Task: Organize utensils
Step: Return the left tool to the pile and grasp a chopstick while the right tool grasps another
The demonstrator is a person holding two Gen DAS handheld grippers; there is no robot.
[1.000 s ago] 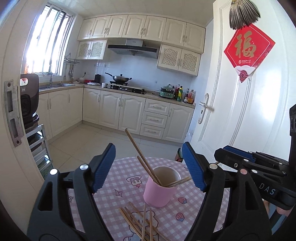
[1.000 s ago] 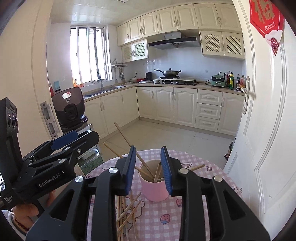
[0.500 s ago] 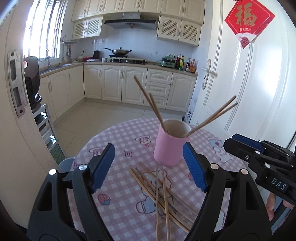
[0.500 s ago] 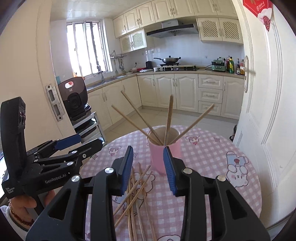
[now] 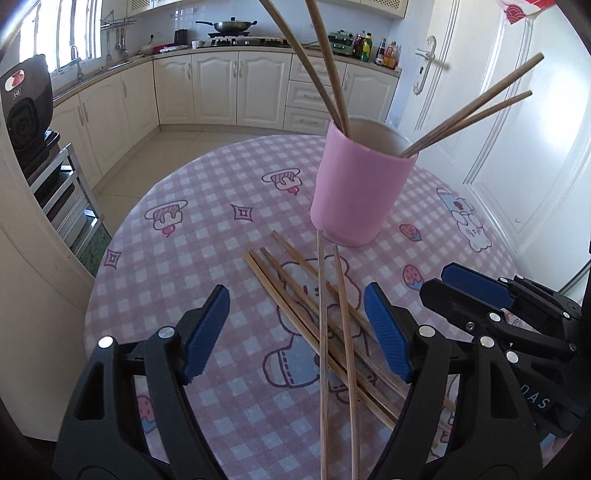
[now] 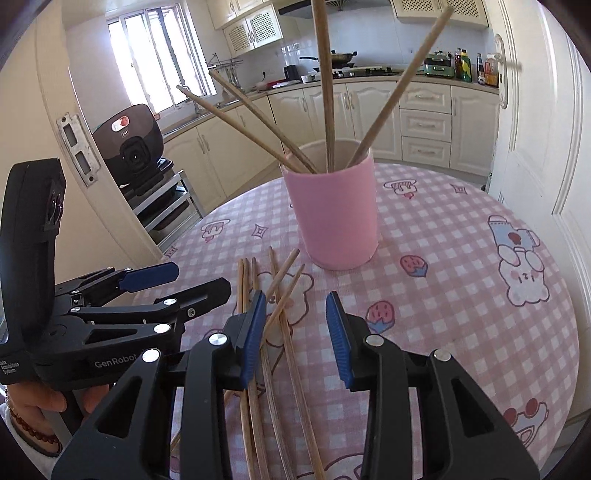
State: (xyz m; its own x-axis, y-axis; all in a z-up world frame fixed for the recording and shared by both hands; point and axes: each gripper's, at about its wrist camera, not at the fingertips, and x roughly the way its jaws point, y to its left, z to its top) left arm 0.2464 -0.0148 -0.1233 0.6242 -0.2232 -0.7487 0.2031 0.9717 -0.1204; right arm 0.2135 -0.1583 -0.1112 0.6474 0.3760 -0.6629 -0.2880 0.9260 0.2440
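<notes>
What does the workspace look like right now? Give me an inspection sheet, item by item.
Surface: round table under a pink checked cloth with cartoon prints.
Job's things: pink cup upright, four chopsticks standing in it; loose chopsticks lying crossed on the cloth in front of it.
Clutter: nothing seen.
Grippers: left gripper closing, jaws wide over the loose chopsticks, nothing gripped; right gripper narrower, open, chopsticks lying between its pads, not pinched.
Cables: nothing seen.
Surroundings: kitchen cabinets, wok on the stove, white door, black appliance on a rack.
</notes>
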